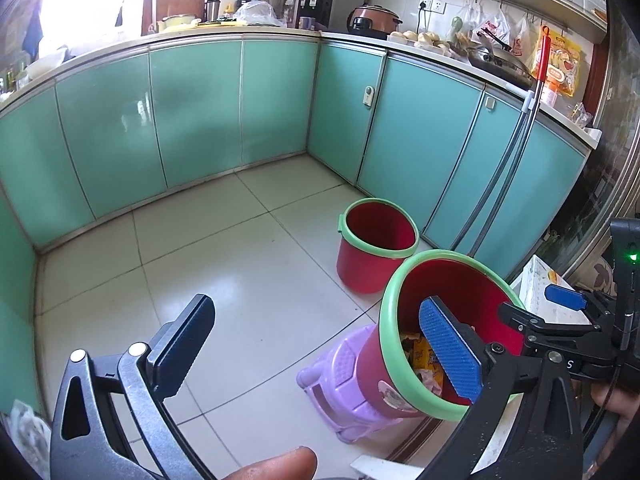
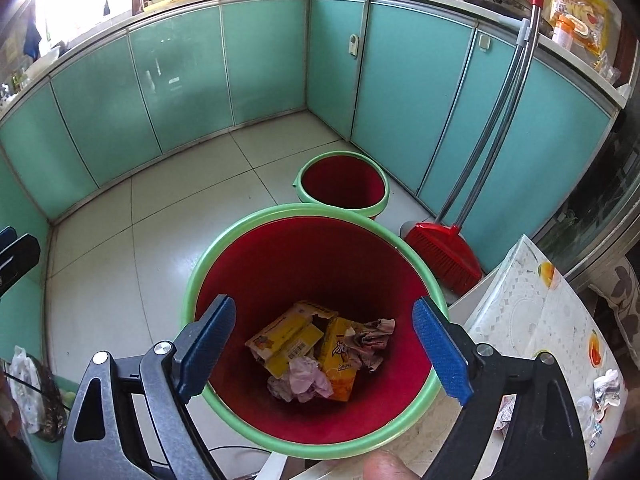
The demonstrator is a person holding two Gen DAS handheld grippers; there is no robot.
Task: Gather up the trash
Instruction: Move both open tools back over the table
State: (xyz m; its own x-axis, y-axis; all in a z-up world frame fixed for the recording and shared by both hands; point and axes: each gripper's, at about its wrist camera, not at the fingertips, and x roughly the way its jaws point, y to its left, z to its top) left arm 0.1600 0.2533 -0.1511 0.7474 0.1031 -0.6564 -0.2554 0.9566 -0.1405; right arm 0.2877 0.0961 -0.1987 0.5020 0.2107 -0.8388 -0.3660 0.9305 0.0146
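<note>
a pale tiled floor (image 2: 120,248) is seen. on it are set a red bucket (image 2: 342,184), a purple stool (image 1: 340,380) and a red broom (image 2: 444,252).

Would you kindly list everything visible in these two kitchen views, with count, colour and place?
Round plastic bins: two, red with green rims; the near bin sits on a stool, the far bin stands on the floor by the cabinets.
Trash in near bin: yellow cartons, crumpled pinkish paper.
Plastic stool: one, lilac, under the near bin.
Broom: one, red bristles, leaning on the cabinets.
Cabinet doors: turquoise, lining the walls.
Patterned tablecloth: white, at right, with wrappers on it.
Rice cooker: one, pink, on the counter.
Left gripper: jaws open, empty.
Right gripper: jaws open, empty, above the near bin.
</note>
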